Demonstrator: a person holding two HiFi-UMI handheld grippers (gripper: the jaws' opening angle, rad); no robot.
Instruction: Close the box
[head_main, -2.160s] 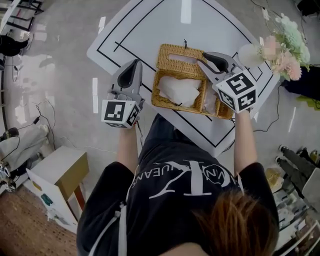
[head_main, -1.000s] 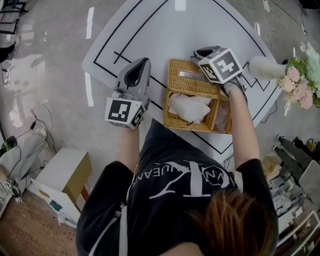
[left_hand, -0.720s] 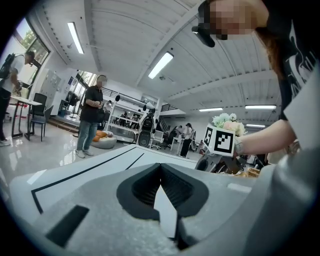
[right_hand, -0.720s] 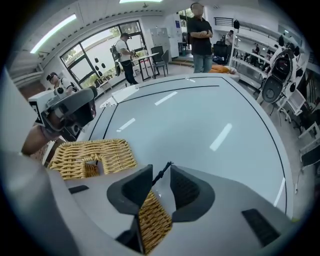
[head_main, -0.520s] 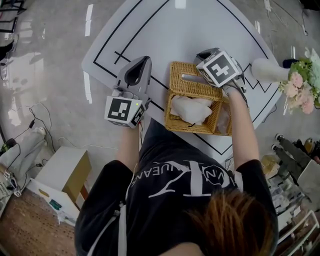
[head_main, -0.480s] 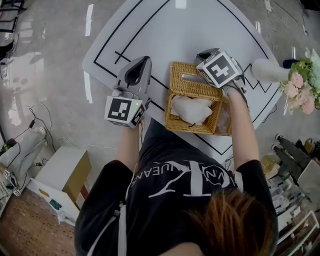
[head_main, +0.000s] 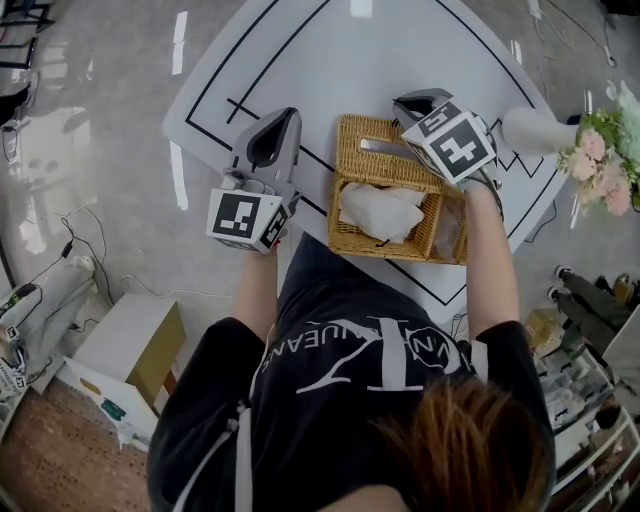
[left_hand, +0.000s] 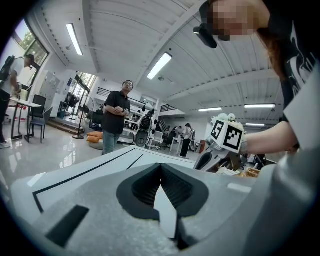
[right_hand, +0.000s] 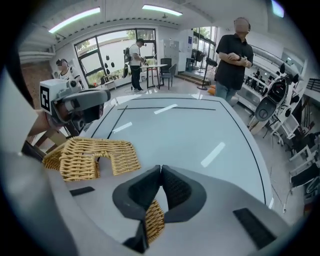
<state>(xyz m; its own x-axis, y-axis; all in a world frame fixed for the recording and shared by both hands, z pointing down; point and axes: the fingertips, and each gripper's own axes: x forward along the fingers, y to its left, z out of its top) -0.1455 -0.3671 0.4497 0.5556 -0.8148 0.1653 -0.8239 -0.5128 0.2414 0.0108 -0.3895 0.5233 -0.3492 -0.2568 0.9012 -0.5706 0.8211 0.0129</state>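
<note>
White worktop (head_main: 400, 40) with black lines, in an open workshop with people standing in the background. Wicker box (head_main: 385, 245) sits near the person's edge of it. Its lid (head_main: 372, 165) is open at the far side, with white tissue (head_main: 380, 210) inside. Right tool (head_main: 403, 100) is at the lid's right end, jaws closing and pinching a strip of the lid's wicker. Left tool (head_main: 283, 118) is beside the box's left side, apart from it, jaws pressed together with nothing between. Flower vase (head_main: 530, 130) stands off to the right.
</note>
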